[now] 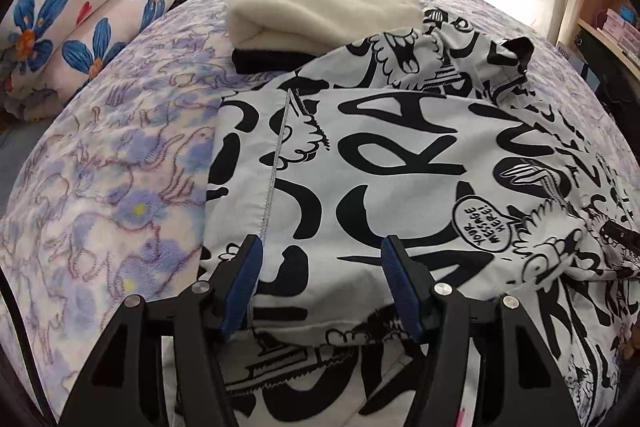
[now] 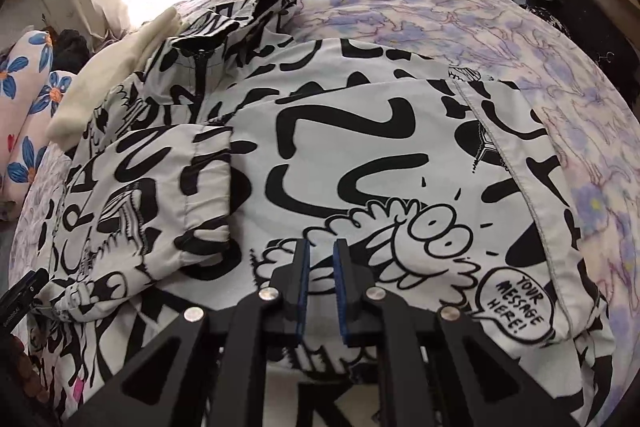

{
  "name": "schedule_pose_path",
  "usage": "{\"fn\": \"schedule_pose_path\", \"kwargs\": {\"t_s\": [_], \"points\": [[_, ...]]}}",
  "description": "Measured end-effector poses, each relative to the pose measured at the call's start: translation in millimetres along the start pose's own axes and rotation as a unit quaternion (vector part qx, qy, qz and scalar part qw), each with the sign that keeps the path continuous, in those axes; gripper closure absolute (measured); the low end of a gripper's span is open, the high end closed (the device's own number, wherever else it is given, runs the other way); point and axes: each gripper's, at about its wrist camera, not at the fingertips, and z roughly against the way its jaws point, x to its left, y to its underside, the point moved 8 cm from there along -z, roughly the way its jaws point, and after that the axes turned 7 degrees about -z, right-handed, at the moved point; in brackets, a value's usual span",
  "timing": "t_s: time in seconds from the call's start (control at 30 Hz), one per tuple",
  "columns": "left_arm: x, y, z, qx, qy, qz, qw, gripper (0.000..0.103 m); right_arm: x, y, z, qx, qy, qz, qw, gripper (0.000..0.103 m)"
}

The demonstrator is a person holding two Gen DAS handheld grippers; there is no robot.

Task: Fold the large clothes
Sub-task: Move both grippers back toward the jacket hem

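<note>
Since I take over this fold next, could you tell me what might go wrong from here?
1. The sleeve folded across the jacket lies loose and could slide off at the next fold.
2. The hood is bunched beside the cream stack; dragging may topple it.
3. Neither the left gripper nor the right gripper holds cloth, so a shallow pinch may slip.

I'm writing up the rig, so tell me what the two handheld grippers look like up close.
Both look alike. The left gripper and right gripper each have two flat black fingers faced with ribbed blue pads, on angular black linkage arms with triangular cut-outs, joined by round silver pins. No cables, sleeves or markings show.
</note>
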Motion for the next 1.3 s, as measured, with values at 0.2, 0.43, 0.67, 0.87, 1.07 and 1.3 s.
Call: {"fn": "schedule_pose_path", "kwargs": {"t_s": [0.2, 0.43, 0.67, 0.87, 1.07, 1.3], "points": [[-3.6, 2.3, 39.5, -0.033, 0.007, 0.001, 0.9994, 0.043, 13.6, 9.3, 38.3, -0.023, -0.016, 0.012, 1.000, 0.091], [-0.7, 10.0, 89.8, -0.066, 0.006, 0.003, 0.9978, 0.041, 21.8, 19.7, 90.2, -0.059, -0.026, 0.030, 0.997, 0.091], [13.6, 28.1, 140.5, -0.090, 0.001, 0.013, 0.9959, 0.030, 21.6, 36.8, 140.8, -0.094, -0.041, 0.035, 0.994, 0.091], [32.4, 54.2, 170.8, -0.098, -0.010, 0.017, 0.9950, 0.024, 15.5, 60.4, 171.3, -0.111, -0.047, 0.046, 0.992, 0.091], [54.0, 95.1, 179.2, -0.079, -0.005, 0.035, 0.9963, 0.022, 2.1, 87.8, 183.4, -0.097, -0.047, 0.050, 0.993, 0.090], [67.5, 148.8, 161.1, -0.020, 0.043, 0.046, 0.9978, 0.022, -20.2, 115.3, 196.2, -0.093, -0.055, 0.046, 0.993, 0.069]]}}
